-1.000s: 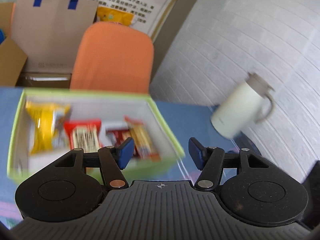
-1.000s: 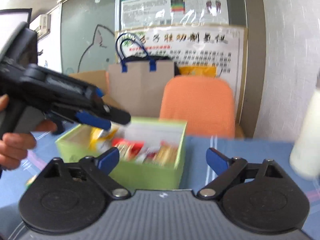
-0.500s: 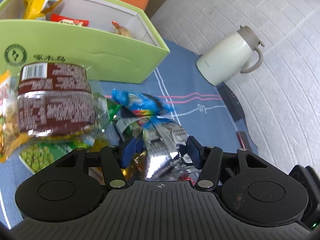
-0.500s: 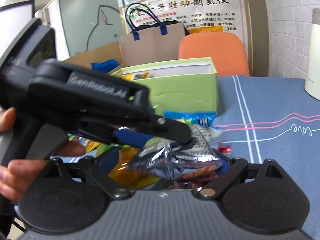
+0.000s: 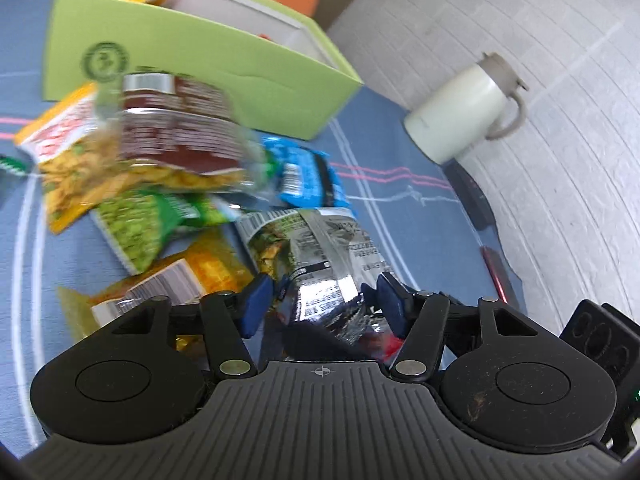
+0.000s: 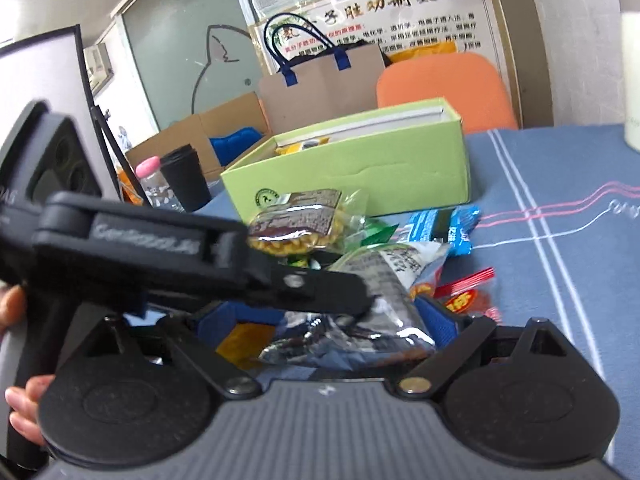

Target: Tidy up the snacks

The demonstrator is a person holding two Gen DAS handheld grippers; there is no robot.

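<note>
Now both claws crowding silver packet (image 5: pixel 320 264) on counter (image 5: pixel 400 200), near box (image 5: pixel 224 80). Left claw (image 5: pixel 326 300) straddling it, apart; right claw (image 6: pixel 324 320) apart too. Risk: claws colliding, foil probably slipping, tearing.

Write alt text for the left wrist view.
The left tool, open, straddles a silver snack packet on a blue tablecloth. Beyond lie more snack packets in a loose pile, a green box and a white jug.
</note>
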